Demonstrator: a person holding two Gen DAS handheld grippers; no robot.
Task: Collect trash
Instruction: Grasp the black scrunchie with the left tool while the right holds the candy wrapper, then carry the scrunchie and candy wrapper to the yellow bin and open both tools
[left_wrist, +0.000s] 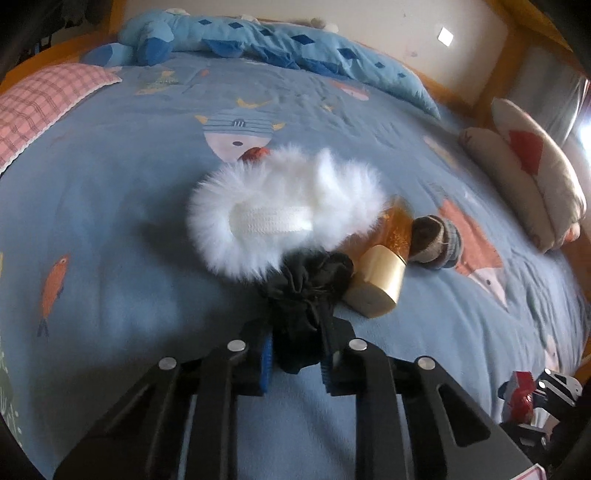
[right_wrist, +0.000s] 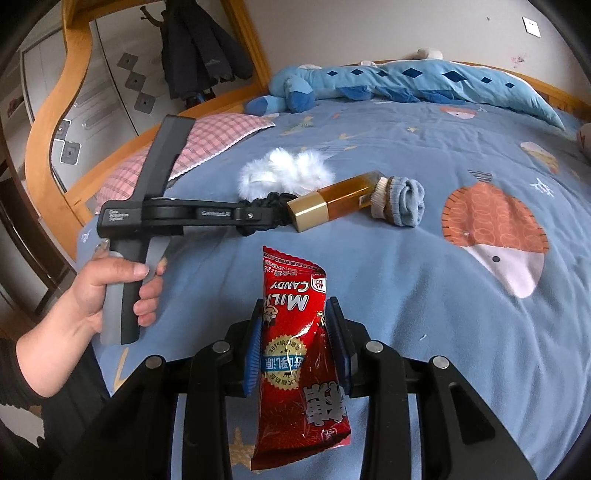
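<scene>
**Candy bag clamped in my right fingers, black scrunchie pinched in my left**

My right gripper (right_wrist: 295, 343) clenches a glossy red foil candy bag (right_wrist: 295, 354), crinkled and printed with white "MILK CANDY" lettering. The ribbed blue pads (right_wrist: 254, 354) press its middle from both sides; its top edge stands up beyond the fingertips and its bottom hangs toward the camera, clear of the bed.

My left gripper (left_wrist: 295, 354) is closed on a black gathered-fabric scrunchie (left_wrist: 306, 291), soft and puckered, whose near folds are squeezed between the blue pads while the rest lies on the cover ahead.

Touching the scrunchie's far edge is a fluffy white fur band (left_wrist: 284, 206) with a knitted white strip in its middle. Just to the right lies a rectangular amber bottle with a shiny gold cap (left_wrist: 384, 269), on its side, cap toward me. Beside its far end sits a rolled grey-and-cream sock (left_wrist: 437, 240).

All this rests on a fleecy blue bedcover printed with fish (left_wrist: 110, 206). In the right wrist view, a hand (right_wrist: 114, 291) grips the left tool's grey handle.
</scene>
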